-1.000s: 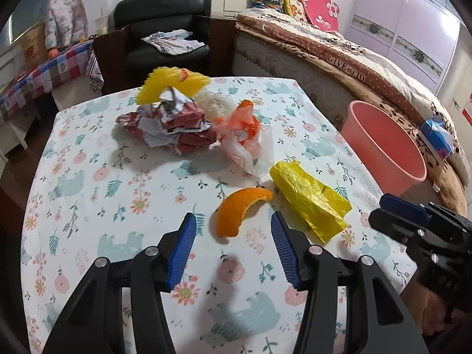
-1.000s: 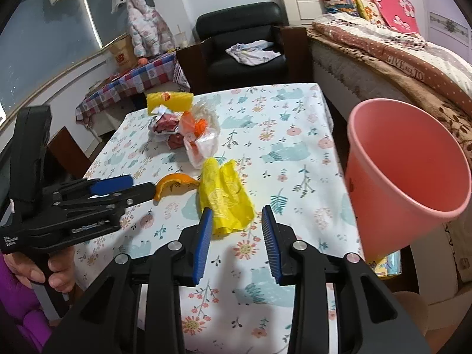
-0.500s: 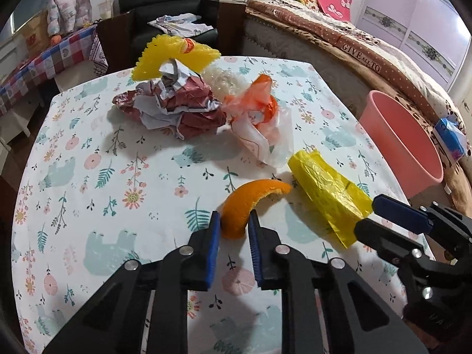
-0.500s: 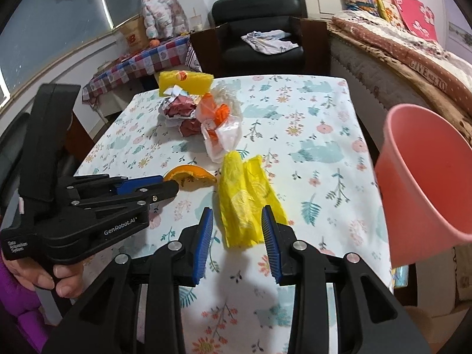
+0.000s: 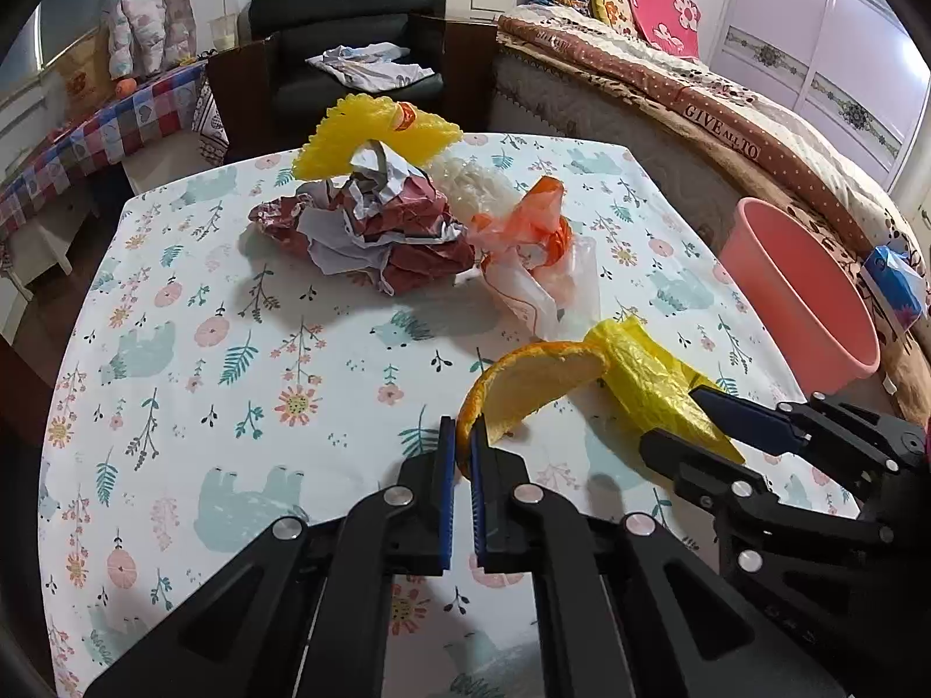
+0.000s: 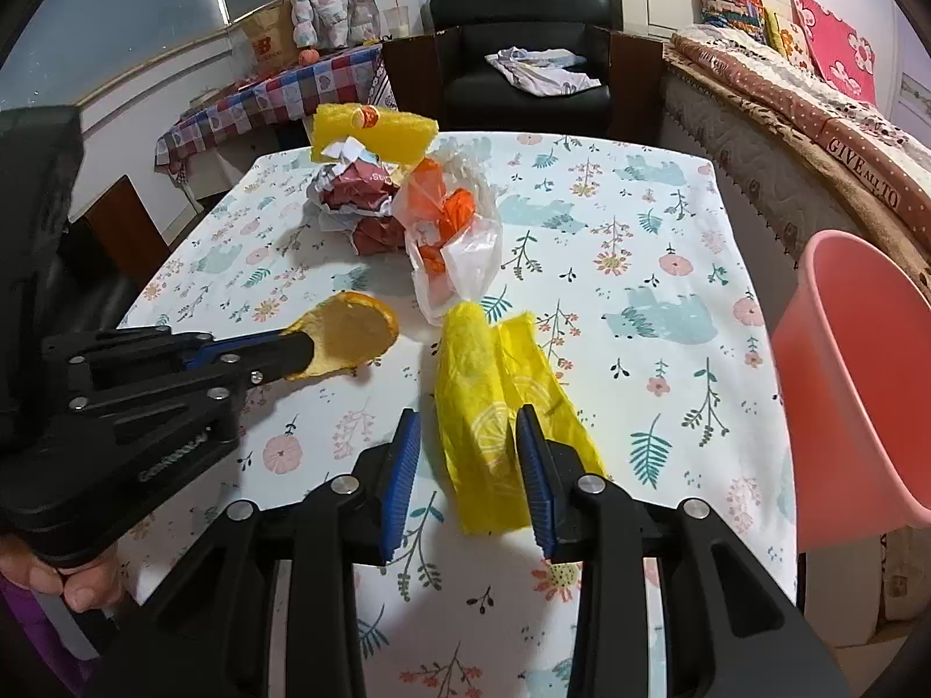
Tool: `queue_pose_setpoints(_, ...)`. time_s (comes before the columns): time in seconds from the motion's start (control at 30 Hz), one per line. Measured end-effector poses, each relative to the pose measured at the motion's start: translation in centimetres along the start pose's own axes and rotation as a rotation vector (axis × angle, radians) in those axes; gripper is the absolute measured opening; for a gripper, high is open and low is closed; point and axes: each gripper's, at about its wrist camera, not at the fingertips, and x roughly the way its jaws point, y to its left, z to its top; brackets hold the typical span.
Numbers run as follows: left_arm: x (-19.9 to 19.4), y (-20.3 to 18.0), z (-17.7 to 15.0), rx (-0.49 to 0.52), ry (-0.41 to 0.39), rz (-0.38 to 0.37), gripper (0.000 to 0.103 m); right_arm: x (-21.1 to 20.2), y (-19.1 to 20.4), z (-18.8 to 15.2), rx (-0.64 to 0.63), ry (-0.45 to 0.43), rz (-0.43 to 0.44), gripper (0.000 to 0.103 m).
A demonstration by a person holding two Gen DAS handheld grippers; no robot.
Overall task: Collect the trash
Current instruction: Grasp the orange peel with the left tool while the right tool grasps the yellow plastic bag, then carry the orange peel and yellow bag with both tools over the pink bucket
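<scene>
A curved orange peel [image 5: 535, 378] [image 6: 355, 337] sits by the near middle of the floral tablecloth [image 5: 233, 384]. My left gripper [image 5: 459, 436] [image 6: 302, 349] is closing on the peel's near end, and its blue pads pinch it. Just right of the peel lies a crumpled yellow plastic bag [image 5: 646, 372] [image 6: 483, 384]. My right gripper [image 6: 465, 430] [image 5: 686, 419] stands open over the bag's near part, one finger on each side, the left pad clear of it.
Farther back lie crumpled red-and-white paper [image 5: 384, 227], a yellow foam net [image 5: 361, 128] and an orange-and-white plastic bag [image 5: 535, 256]. A pink bin [image 5: 814, 302] [image 6: 844, 378] stands off the table's right edge beside a bed. A black armchair [image 5: 349, 29] is behind.
My left gripper went from wide open to shut on the orange peel's end. My right gripper moved forward until its fingers straddle the yellow bag.
</scene>
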Motion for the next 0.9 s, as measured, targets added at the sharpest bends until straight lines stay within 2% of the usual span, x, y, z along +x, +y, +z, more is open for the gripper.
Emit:
queue_pose_setpoints(0.17,-0.1,0.4,-0.1,-0.011,-0.002,-0.004,0.004,0.6,-0.7,-0.3,0.026,0.018,-0.008,0.034)
queue_pose_setpoints(0.2,-0.1,0.5,-0.1,-0.015,-0.002,-0.005,0.004,0.5,-0.9,-0.4,0.031,0.014,-0.008,0.031)
queue_pose_setpoints(0.23,-0.1,0.5,-0.1,-0.017,-0.002,-0.006,0.004,0.4,-1.0,-0.5,0.036,0.011,-0.010,0.022)
queue_pose_setpoints(0.37,-0.4,0.6,0.0,-0.020,-0.009,-0.006,0.004,-0.4,-1.3,-0.3,0.049,-0.022,0.008,0.017)
queue_pose_setpoints(0.63,-1.3,0.2,0.6,-0.029,-0.033,-0.008,0.004,-3.5,-1.7,0.3,0.070,-0.110,0.022,0.015)
queue_pose_setpoints(0.9,-2.5,-1.4,2.0,-0.018,-0.073,-0.027,0.004,-5.9,-3.1,0.8,0.104,-0.171,-0.014,0.015)
